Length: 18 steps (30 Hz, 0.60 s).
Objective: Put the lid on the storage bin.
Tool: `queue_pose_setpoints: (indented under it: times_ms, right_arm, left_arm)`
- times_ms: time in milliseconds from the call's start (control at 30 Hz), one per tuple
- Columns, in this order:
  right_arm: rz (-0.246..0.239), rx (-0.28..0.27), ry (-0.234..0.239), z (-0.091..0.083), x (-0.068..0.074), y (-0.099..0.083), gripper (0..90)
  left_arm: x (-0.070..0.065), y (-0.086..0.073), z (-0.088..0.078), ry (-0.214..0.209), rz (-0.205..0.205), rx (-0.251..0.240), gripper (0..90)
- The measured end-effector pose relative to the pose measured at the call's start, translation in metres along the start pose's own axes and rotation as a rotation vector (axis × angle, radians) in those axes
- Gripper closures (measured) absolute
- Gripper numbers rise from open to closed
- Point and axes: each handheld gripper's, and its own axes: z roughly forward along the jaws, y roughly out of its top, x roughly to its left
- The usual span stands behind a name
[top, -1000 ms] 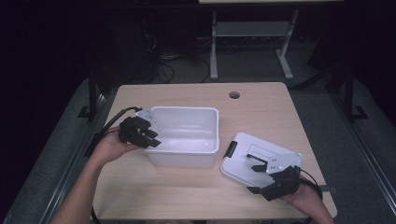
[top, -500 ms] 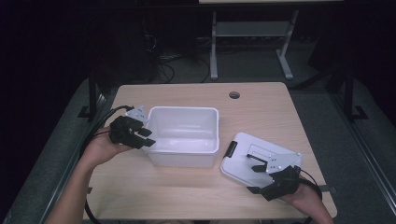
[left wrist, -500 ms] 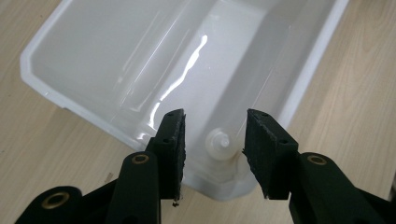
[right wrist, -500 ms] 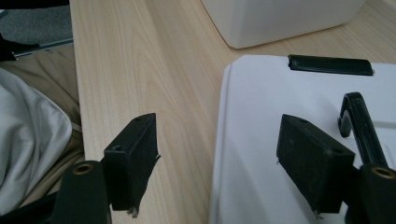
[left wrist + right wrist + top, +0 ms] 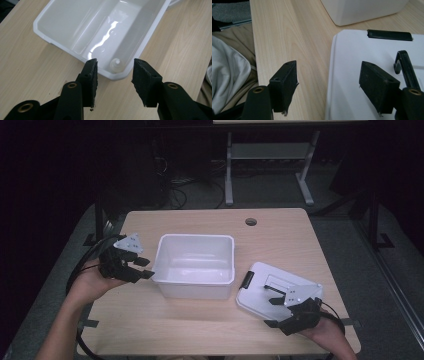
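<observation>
- The empty white plastic rectangular tub [image 5: 196, 265] sits mid-table; no writing is readable on it.
- The left gripper [image 5: 142, 268] is just beside its left wall, jaws just opening, holding nothing.
- The right gripper [image 5: 274, 312], jaws spread, straddles the edge of the white plastic lid [image 5: 265, 287] with black latches.

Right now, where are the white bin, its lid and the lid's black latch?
white bin [image 5: 196, 239], high view, far rim.
lid [image 5: 252, 297], high view, bare top near its left edge.
black latch [image 5: 389, 35], right gripper view, middle of the bar.
</observation>
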Motion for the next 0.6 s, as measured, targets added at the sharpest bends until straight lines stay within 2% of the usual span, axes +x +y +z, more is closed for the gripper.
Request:
queue_pose_setpoints:
  times_ms: [300, 467, 533, 600]
  right_arm:
    - [-0.033, 0.003, -0.011, -0.003, 0.002, 0.008, 30.8]
    - [-0.025, 0.004, -0.011, -0.005, 0.003, 0.010, 31.7]
    - [0.001, 0.001, 0.001, -0.007, 0.003, 0.011, 31.7]
    - [-0.007, 0.001, -0.002, -0.008, 0.003, 0.011, 31.7]
  left_arm:
    - [-0.006, -0.012, -0.007, 0.011, -0.010, -0.014, 53.8]
    - [-0.013, -0.019, -0.012, 0.018, -0.011, -0.037, 52.7]
    - [-0.016, -0.022, -0.013, 0.023, -0.011, -0.042, 52.2]
    - [-0.018, -0.026, -0.014, 0.024, -0.013, -0.042, 52.2]
